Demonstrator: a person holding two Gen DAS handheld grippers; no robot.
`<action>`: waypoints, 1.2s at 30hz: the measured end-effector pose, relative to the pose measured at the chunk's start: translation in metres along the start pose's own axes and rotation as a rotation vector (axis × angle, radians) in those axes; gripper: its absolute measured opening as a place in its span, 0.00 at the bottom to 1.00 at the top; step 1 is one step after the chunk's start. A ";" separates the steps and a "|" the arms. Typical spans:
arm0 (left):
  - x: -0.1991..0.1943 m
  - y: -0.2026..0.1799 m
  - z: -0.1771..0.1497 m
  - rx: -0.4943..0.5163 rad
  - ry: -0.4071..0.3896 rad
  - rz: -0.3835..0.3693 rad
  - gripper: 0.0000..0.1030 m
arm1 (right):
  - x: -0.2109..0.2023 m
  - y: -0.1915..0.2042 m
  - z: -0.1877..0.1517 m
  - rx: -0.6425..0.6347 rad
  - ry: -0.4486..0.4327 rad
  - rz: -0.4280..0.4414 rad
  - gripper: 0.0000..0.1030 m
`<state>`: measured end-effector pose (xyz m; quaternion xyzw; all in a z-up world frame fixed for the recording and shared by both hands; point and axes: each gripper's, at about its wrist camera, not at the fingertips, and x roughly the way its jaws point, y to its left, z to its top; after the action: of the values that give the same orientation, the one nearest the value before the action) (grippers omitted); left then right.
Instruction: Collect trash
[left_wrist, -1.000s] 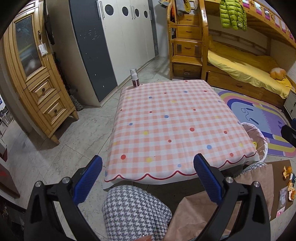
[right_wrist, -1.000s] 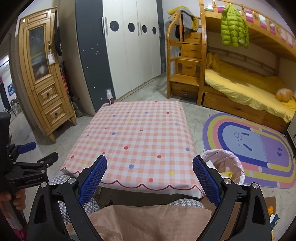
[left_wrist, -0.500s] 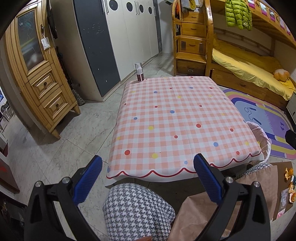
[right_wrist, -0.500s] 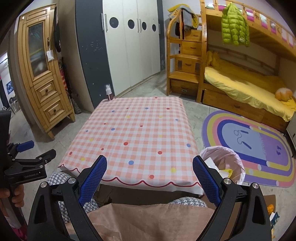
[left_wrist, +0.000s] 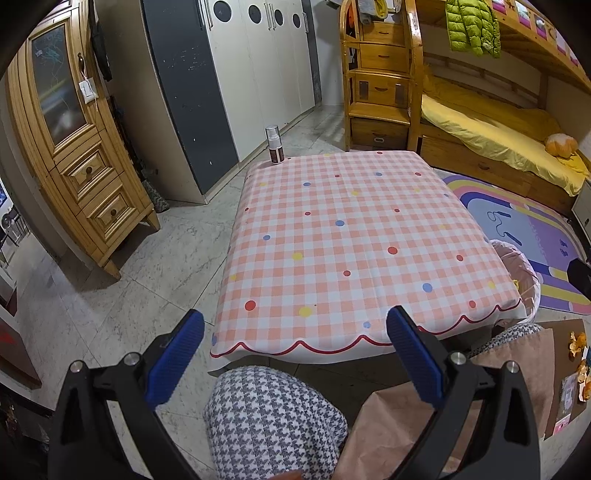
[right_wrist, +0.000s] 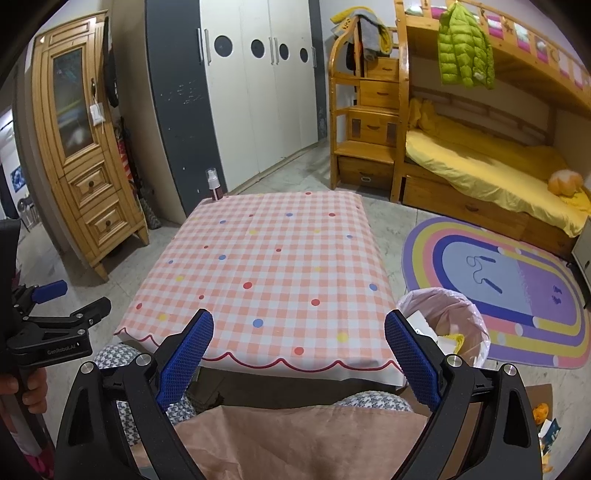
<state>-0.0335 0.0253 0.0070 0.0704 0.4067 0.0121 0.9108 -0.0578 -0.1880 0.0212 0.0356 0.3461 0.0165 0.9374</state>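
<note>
Both of my tools hang wide open with nothing in them: the left hand-held gripper (left_wrist: 295, 350) and the right hand-held gripper (right_wrist: 298, 350) each point over the near scalloped edge of the worktop (left_wrist: 343, 236), whose checked cloth carries only a small spray bottle (left_wrist: 274, 144) at its far left corner. What I am after lies low on my right — orange peel scraps (left_wrist: 576, 341) and bits of paper (left_wrist: 567, 400) on a brown sheet on the floor, just past my knee (left_wrist: 273, 417). The bin (right_wrist: 447, 325), lined with a pink bag and already holding some crumpled white and yellow waste, stands touching the worktop's right corner, near those scraps.

I judge the peel light, limp and a little slick, apt to tear, so I would pinch each piece across its curled edge rather than press it flat. Paper scraps look thin and flat — harder to lift; catching a raised corner seems the surest hold
</note>
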 end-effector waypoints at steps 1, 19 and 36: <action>0.000 0.000 0.001 0.001 -0.001 0.000 0.93 | 0.000 0.000 0.000 0.000 0.000 0.000 0.90; -0.002 0.000 0.002 0.003 0.002 0.010 0.93 | -0.001 -0.003 -0.001 0.003 0.000 0.002 0.90; -0.003 -0.001 0.004 0.005 0.000 0.014 0.93 | -0.001 -0.004 -0.001 0.005 -0.001 0.002 0.90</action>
<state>-0.0328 0.0234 0.0118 0.0753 0.4062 0.0173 0.9105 -0.0594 -0.1918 0.0207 0.0381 0.3458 0.0167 0.9374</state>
